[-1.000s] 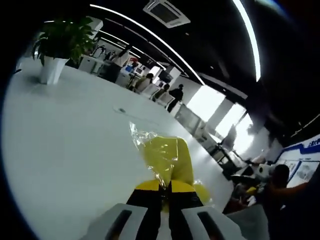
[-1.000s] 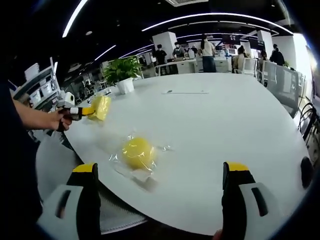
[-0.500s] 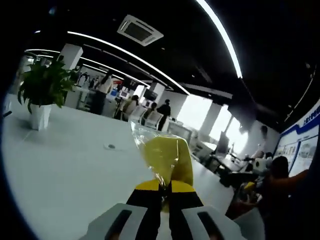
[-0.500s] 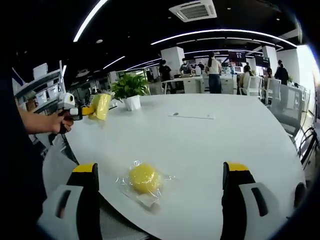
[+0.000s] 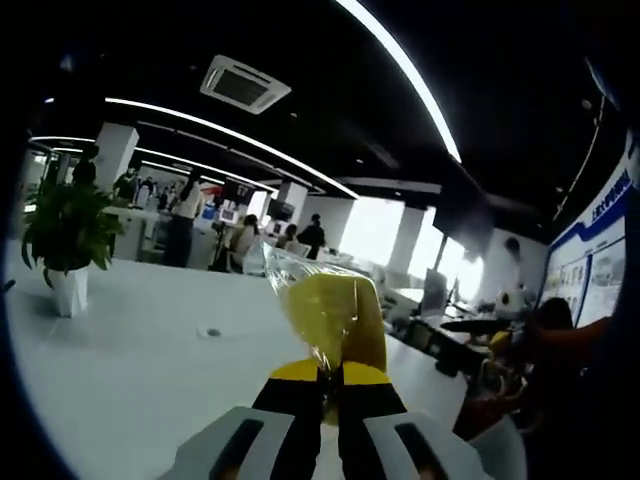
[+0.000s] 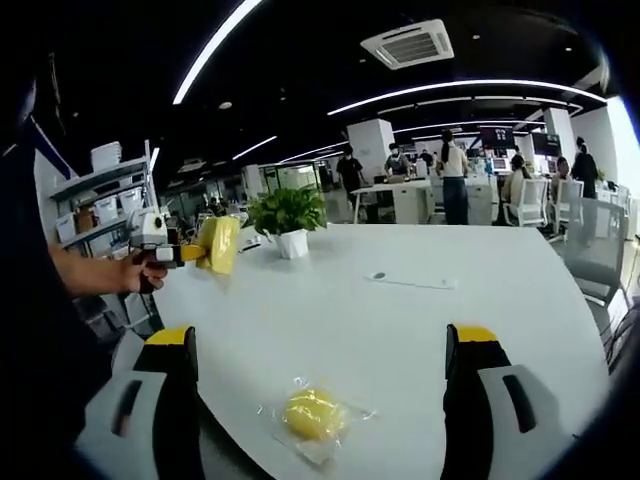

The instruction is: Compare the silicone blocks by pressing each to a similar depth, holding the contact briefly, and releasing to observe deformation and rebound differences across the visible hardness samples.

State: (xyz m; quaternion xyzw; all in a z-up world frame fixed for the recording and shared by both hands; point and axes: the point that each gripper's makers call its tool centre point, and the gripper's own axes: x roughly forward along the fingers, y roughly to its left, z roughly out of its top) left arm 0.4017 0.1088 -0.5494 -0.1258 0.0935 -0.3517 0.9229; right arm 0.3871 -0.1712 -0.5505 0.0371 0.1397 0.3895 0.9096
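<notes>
White table [image 6: 420,330], left claw [image 5: 330,375] raised, clamping bagged yellow block [image 5: 333,318].

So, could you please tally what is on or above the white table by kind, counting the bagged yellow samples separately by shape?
Flat yellow block in a bag, held by the left tongs: 1
Round yellow block in a bag, lying on the table: 1
Potted plant: 1
Total: 3

Bare white table [image 6: 450,330] lies open between potted plant [image 6: 288,222] and bagged yellow block [image 6: 312,415].
</notes>
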